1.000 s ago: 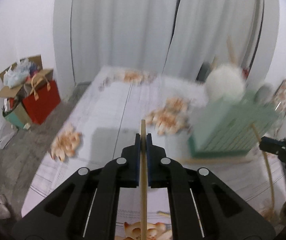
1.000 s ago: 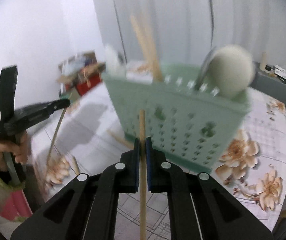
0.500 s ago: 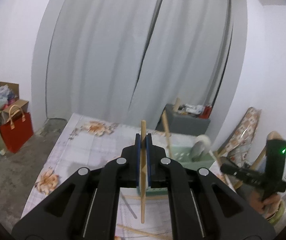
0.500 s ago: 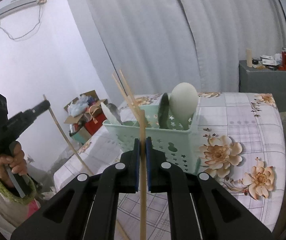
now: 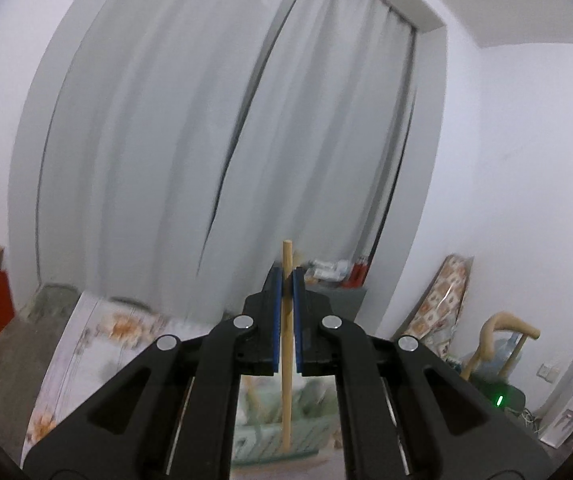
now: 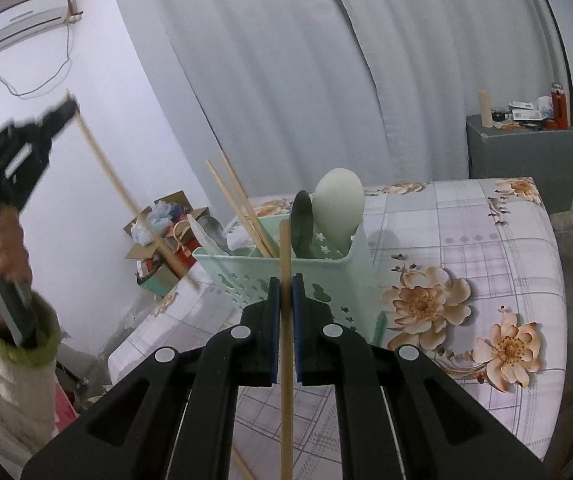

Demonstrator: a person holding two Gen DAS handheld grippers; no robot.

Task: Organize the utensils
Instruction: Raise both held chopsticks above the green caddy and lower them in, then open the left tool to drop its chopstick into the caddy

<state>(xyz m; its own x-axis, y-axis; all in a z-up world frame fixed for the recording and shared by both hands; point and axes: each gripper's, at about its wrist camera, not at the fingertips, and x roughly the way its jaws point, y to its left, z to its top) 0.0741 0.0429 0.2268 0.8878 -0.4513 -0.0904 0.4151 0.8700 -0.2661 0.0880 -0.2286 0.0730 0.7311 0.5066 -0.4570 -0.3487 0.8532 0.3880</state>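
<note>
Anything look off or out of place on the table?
One loose chopstick lies on the tablecloth below the right gripper, outside the green caddy. Nothing looks spilled or damaged.

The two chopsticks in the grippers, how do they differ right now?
The left gripper holds its chopstick slanted and high beside the green caddy; the right gripper holds its chopstick upright in front of the caddy. The left chopstick looks motion-blurred, the right chopstick sharp. Both are plain wood, clamped in shut jaws.
</note>
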